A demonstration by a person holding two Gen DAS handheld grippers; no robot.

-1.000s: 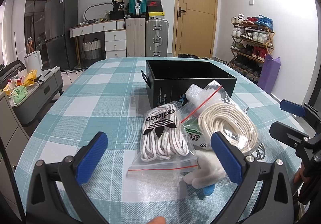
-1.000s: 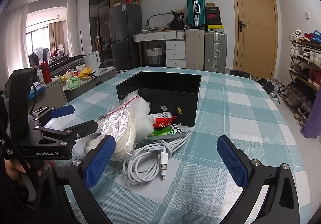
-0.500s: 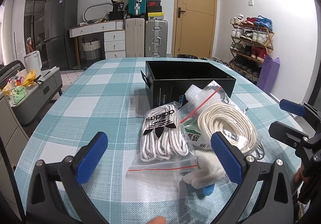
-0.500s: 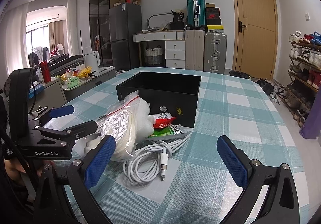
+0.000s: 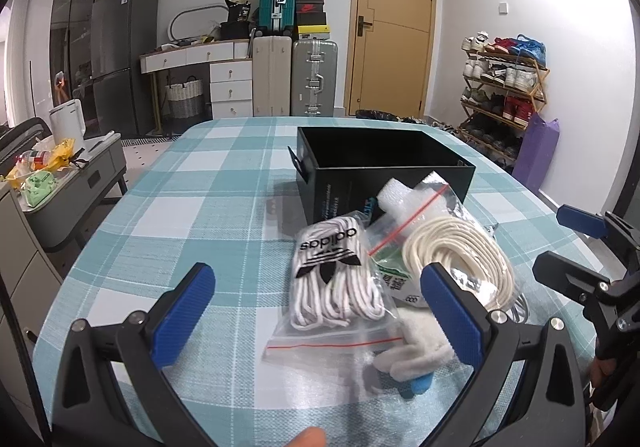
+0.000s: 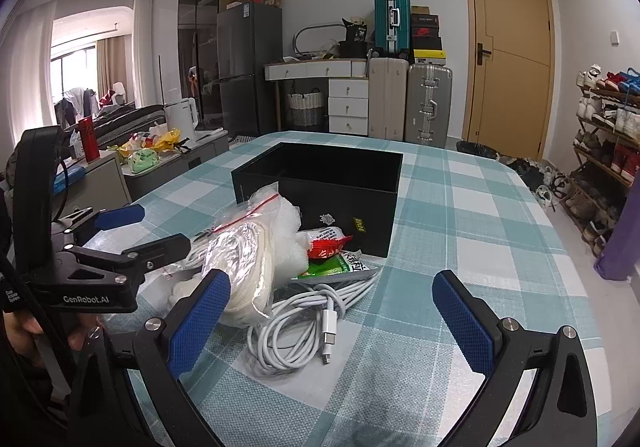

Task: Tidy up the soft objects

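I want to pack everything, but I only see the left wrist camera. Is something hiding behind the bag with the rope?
Observer: Yes. A white charging cable lies coiled on the tablecloth, right beside the rope bag.
Operator: Is there anything else back there?
Observer: A red and white packet sits just in front of the black box, over a green packet.
Operator: Which gripper is closer to the cable?
Observer: The right gripper. It is open, with the cable's plug end lying between its fingers.
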